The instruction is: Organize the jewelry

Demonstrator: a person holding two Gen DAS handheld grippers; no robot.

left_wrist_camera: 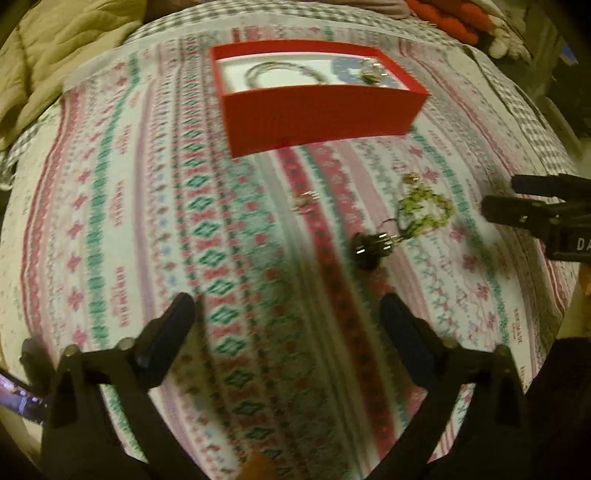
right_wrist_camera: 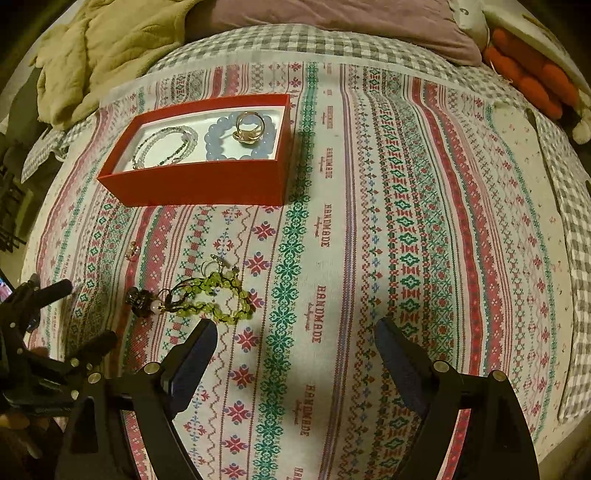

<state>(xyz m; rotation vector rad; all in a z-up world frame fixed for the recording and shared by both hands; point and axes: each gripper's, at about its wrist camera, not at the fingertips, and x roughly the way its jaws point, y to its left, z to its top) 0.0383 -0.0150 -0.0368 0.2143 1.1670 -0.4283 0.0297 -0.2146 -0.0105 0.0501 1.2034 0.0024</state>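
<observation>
A red box (right_wrist_camera: 199,184) sits on the patterned cloth; it also shows in the left wrist view (left_wrist_camera: 317,114). Inside lie a pale bead necklace (right_wrist_camera: 162,146), a blue bead bracelet (right_wrist_camera: 218,142) and a gold ring (right_wrist_camera: 249,127). On the cloth lie a green bead bracelet (right_wrist_camera: 212,297) (left_wrist_camera: 424,212), a dark pendant (right_wrist_camera: 139,299) (left_wrist_camera: 369,249), a hoop earring (right_wrist_camera: 218,263) and a small gold piece (right_wrist_camera: 132,250) (left_wrist_camera: 304,201). My left gripper (left_wrist_camera: 288,321) is open and empty above the cloth, left of the pendant. My right gripper (right_wrist_camera: 295,339) is open and empty, right of the green bracelet.
The patterned cloth (right_wrist_camera: 406,221) lies over a checked bedspread (right_wrist_camera: 295,40). A beige blanket (right_wrist_camera: 110,48) is bunched at the back left, a purple pillow (right_wrist_camera: 351,22) at the back, orange fabric (right_wrist_camera: 532,81) at the back right.
</observation>
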